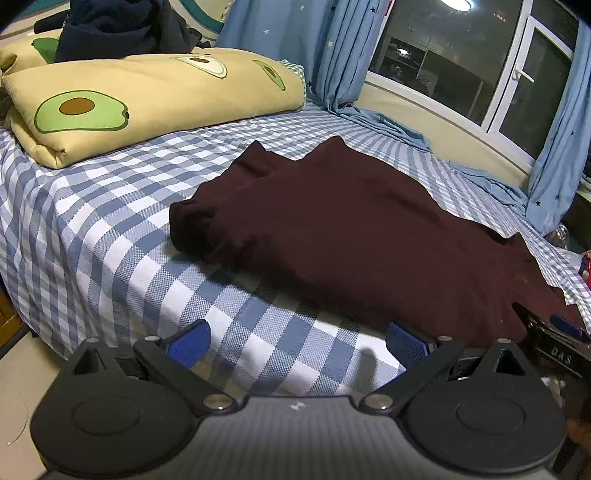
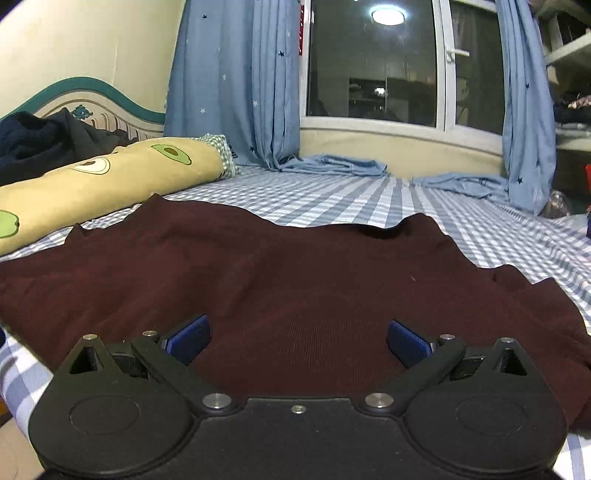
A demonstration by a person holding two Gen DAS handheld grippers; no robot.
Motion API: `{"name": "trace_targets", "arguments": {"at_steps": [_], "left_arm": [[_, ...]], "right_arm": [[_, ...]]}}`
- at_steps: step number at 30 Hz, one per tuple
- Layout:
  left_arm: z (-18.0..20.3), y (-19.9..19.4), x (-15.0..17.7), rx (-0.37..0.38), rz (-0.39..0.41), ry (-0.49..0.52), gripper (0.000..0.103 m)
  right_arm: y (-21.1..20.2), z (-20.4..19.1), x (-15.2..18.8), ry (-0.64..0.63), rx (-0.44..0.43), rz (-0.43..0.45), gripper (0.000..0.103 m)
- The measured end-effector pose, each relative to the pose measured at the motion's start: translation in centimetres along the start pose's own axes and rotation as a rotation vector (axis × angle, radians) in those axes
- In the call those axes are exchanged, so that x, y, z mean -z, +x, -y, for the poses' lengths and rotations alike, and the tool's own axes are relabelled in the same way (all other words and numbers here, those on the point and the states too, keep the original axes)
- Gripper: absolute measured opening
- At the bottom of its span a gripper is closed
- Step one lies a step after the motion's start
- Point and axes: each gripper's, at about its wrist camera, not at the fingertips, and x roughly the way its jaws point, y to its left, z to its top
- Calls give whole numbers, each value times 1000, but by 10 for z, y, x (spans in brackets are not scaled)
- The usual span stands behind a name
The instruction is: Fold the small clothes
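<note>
A dark maroon garment [image 1: 351, 221] lies spread on the blue-and-white checked bed sheet [image 1: 110, 236], partly folded with a doubled edge at its left. My left gripper [image 1: 297, 343] is open and empty, low over the sheet at the bed's near edge, its right finger beside the garment's near hem. My right gripper [image 2: 298, 341] is open and empty, right over the garment [image 2: 295, 273] near its near edge. The right gripper also shows at the right edge of the left wrist view [image 1: 554, 332].
A folded yellow avocado-print quilt [image 1: 147, 96] lies at the head of the bed with dark clothes [image 1: 118, 26] piled on it. Blue star curtains [image 2: 236, 81] hang by the window and pool on the far side of the bed. The floor [image 1: 22, 384] lies left below.
</note>
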Motion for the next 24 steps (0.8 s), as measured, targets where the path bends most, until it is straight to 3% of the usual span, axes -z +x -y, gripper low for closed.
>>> {"name": "trace_targets", "arguments": {"at_steps": [12, 16, 24], "left_arm": [[3, 19, -27, -17, 64, -82, 102], [4, 34, -36, -44, 41, -108, 103], [8, 38, -31, -73, 63, -72, 102]], "right_arm": [[-1, 4, 3, 26, -6, 14, 102], [-2, 5, 4, 28, -5, 17, 102], [-4, 2, 6, 23, 5, 29, 102]]}}
